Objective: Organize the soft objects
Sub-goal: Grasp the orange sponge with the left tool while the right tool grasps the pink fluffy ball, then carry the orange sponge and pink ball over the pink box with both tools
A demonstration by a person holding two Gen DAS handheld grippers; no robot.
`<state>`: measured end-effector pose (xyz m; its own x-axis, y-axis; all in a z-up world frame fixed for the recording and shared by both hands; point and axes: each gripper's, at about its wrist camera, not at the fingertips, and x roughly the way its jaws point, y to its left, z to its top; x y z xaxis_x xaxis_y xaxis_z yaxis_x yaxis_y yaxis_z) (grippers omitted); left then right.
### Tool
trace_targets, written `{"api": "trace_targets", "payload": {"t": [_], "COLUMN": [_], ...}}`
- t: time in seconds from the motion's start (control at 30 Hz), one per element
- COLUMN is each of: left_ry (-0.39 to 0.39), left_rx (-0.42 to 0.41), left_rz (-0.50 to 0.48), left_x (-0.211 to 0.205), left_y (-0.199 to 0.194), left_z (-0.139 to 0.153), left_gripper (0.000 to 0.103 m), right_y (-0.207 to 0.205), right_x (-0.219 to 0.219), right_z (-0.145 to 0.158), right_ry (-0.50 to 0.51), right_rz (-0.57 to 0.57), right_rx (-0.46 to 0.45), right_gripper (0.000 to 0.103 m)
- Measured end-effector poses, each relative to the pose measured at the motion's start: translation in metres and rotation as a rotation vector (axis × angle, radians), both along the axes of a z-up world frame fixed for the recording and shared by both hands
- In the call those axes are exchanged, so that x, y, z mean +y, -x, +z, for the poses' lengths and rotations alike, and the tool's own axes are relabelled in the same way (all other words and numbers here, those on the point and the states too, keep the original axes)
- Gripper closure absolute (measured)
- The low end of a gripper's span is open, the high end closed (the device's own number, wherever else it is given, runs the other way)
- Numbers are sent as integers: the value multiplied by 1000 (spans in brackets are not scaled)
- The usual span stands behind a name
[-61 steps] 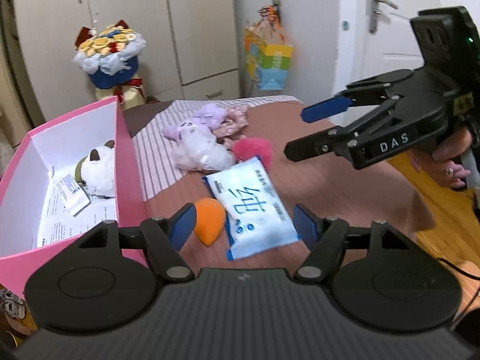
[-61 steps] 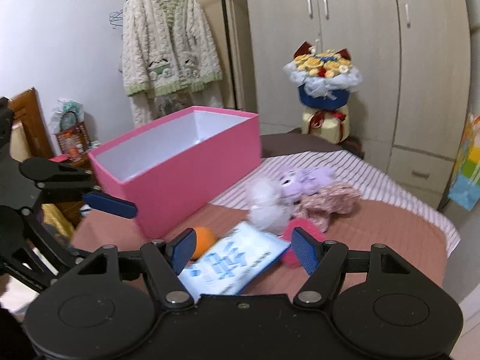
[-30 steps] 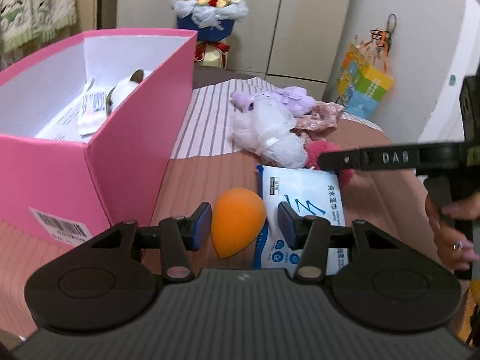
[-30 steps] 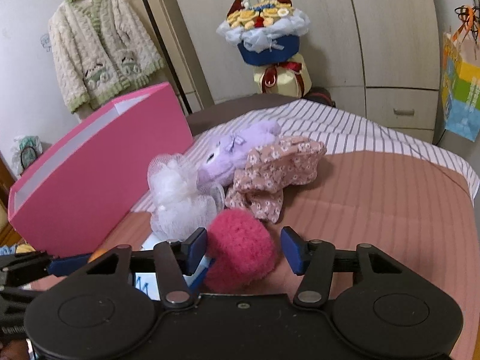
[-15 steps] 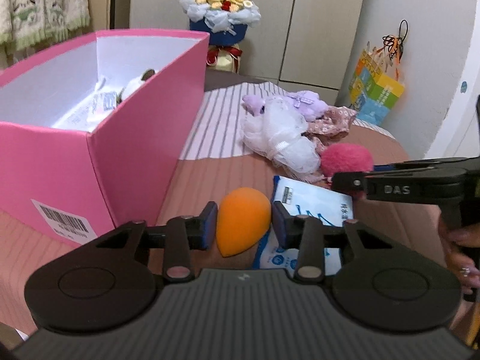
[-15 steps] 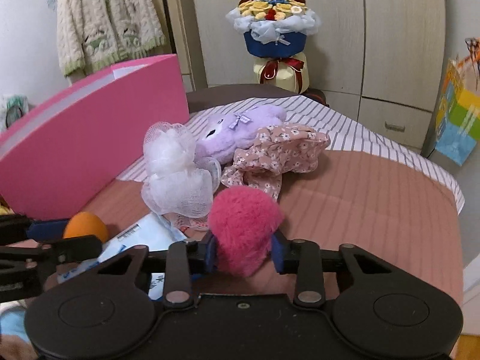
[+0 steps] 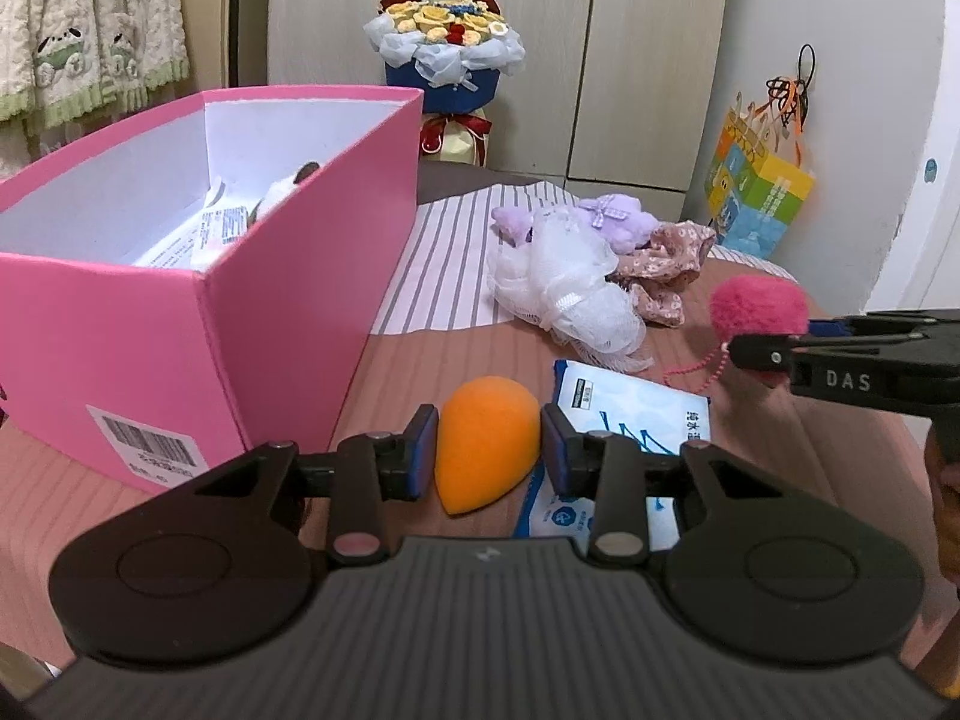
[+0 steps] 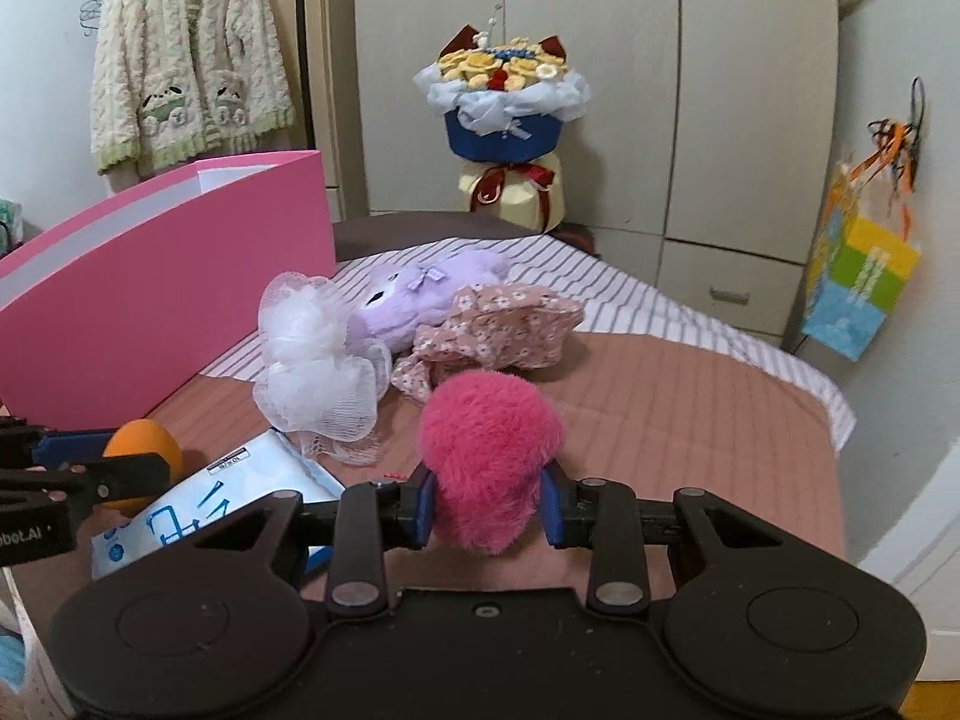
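My left gripper (image 7: pixel 487 455) is shut on an orange sponge egg (image 7: pixel 483 441), held just above the bed, right of the pink box (image 7: pixel 252 324). My right gripper (image 8: pixel 487 509) is shut on a fluffy pink pom-pom (image 8: pixel 489 467), lifted off the bed; it also shows in the left wrist view (image 7: pixel 757 305) with a bead chain hanging from it. A white mesh pouf (image 8: pixel 315 354), a purple plush (image 8: pixel 420 294), a floral cloth (image 8: pixel 501 324) and a blue wipes pack (image 7: pixel 630 414) lie on the bed. The box holds a white plush and papers.
A flower bouquet (image 8: pixel 507 114) stands at the bed's far end before wardrobe doors. A colourful gift bag (image 8: pixel 858 276) hangs on the right wall. A knit cardigan (image 8: pixel 192 54) hangs at the left. The bed edge drops off on the right.
Both grippers closed: the left on the orange sponge, the right on the pink pom-pom. Both objects have since been raised a little off the bed.
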<state>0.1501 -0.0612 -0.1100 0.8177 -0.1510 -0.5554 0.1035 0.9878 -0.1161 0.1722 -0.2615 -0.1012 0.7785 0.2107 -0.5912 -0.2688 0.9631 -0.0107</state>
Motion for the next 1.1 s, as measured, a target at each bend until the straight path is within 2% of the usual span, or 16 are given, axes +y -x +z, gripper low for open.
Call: {"api": "trace_targets", "payload": {"t": [0.27, 0.47, 0.67, 1.1], "left_ry": [-8, 14, 4, 25], "left_rx": [-25, 2, 15, 147], "left_rz": [-21, -60, -90, -212], "left_x": [4, 10, 17, 40], "left_y": [15, 25, 38, 55], "left_z": [11, 18, 25, 45], "left_gripper": [68, 68, 68, 68], "right_y": [21, 47, 78, 119], "right_x": [-2, -3, 6, 34], "right_z": [6, 7, 15, 38], "right_ry": [47, 45, 44, -19], "right_rz": [-35, -45, -8, 118], "right_rx": [-13, 1, 24, 131], "right_gripper": [65, 65, 65, 65]}}
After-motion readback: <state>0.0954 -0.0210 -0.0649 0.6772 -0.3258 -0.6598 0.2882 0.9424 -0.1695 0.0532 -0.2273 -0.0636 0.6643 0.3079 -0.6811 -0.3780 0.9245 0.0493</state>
